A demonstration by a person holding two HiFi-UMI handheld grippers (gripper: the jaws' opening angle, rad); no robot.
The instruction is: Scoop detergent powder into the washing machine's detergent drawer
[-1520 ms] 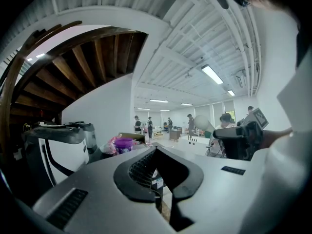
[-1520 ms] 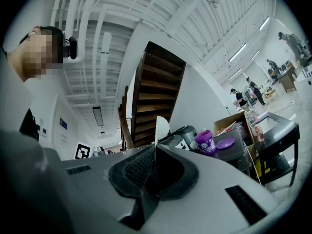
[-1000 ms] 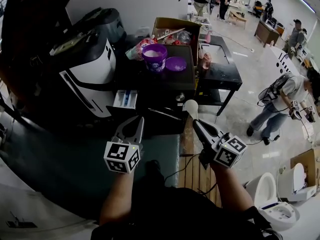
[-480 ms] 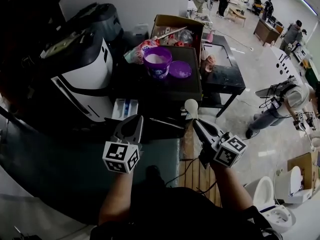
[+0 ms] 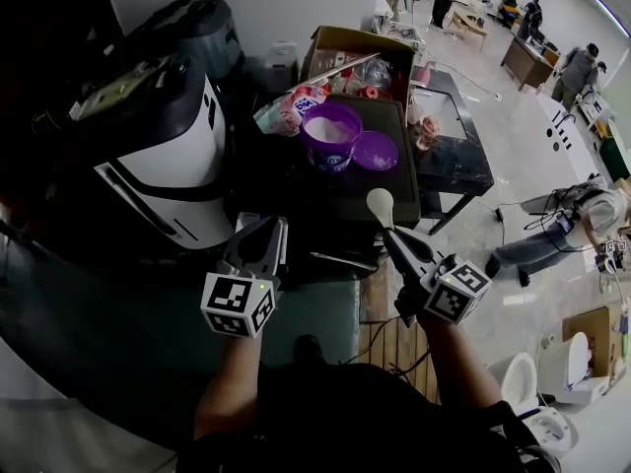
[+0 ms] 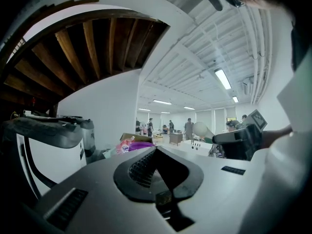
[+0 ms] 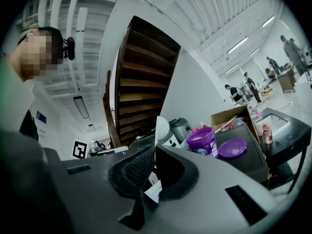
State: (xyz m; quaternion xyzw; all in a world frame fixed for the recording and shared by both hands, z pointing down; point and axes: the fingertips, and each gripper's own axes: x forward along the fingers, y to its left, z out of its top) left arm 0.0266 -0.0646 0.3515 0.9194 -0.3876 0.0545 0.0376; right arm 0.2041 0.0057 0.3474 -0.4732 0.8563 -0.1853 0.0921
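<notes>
Dark table [image 5: 296,180]. Washing machine [image 5: 168,156] at its left. Your left gripper [image 5: 268,227]: jaws together, empty. Detergent tub [image 5: 331,136]: open, lid [image 5: 375,151] beside. Your right gripper [image 5: 392,236]: jaws clamping white spoon [image 5: 380,205], short of tub; scooping apparently unstarted.

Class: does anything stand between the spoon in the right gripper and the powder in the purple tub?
Nothing visible does. The tub stands open ahead of the spoon; its lid lies flat beside it.
</notes>
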